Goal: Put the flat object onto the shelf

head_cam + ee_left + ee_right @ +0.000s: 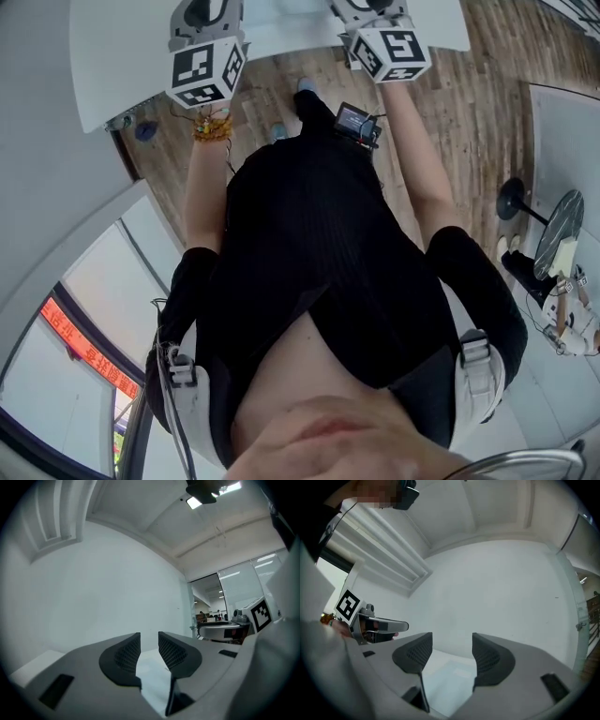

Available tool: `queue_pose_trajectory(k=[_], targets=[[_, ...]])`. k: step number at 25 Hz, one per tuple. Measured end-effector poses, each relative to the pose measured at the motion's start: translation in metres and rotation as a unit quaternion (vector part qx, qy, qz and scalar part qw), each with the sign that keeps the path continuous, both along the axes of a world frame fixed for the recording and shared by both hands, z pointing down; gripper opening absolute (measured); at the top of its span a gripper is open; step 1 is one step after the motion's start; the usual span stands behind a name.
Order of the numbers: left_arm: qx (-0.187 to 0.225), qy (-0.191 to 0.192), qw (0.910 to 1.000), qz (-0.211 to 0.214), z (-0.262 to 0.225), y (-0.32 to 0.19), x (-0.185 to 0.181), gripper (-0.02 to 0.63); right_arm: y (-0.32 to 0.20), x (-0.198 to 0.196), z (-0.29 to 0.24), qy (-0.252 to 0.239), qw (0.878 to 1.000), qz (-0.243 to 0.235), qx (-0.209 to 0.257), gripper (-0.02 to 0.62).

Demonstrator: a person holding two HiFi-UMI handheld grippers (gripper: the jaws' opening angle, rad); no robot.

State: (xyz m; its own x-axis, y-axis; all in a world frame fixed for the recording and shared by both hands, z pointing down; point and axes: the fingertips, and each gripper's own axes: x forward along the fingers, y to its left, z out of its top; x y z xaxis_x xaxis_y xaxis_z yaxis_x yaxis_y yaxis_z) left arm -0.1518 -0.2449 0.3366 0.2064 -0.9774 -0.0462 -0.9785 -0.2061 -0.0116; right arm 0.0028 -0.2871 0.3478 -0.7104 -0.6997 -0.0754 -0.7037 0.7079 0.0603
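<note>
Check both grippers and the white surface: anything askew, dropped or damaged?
Nothing stands out. The left gripper and right gripper both have jaws apart with nothing between them, above a white surface.

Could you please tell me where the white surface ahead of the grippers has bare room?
The white surface is bare left of the left gripper and right of the right gripper. Between them is tight; toward the wall it looks bare.
</note>
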Motion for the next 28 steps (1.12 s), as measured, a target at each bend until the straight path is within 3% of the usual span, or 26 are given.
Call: queue_pose_trajectory(k=[3,6,10,16,28], targets=[[0.037,-0.009,0.9993,-0.004,-0.026,0.015,0.005,0.115,0.019,-0.003,-0.03,-0.015,0.999,0.003,0.031,0.276],[0.063,-0.016,0.9978,-0.009,-0.041,0.028,0.008,0.097,0.038,-0.008,-0.051,-0.026,0.998,0.006,0.061,0.202],[0.083,-0.031,0.9958,-0.024,-0.047,0.042,0.012,0.063,0.056,-0.014,-0.06,-0.021,0.995,0.014,0.095,0.164],[0.089,-0.035,0.9948,-0.036,-0.034,0.054,0.012,0.028,0.068,-0.029,-0.037,-0.019,0.997,0.02,0.078,0.129],[0.06,-0.047,0.9969,-0.018,0.013,0.059,0.017,0.017,0.077,-0.045,0.006,0.016,0.998,0.011,0.054,0.095]])
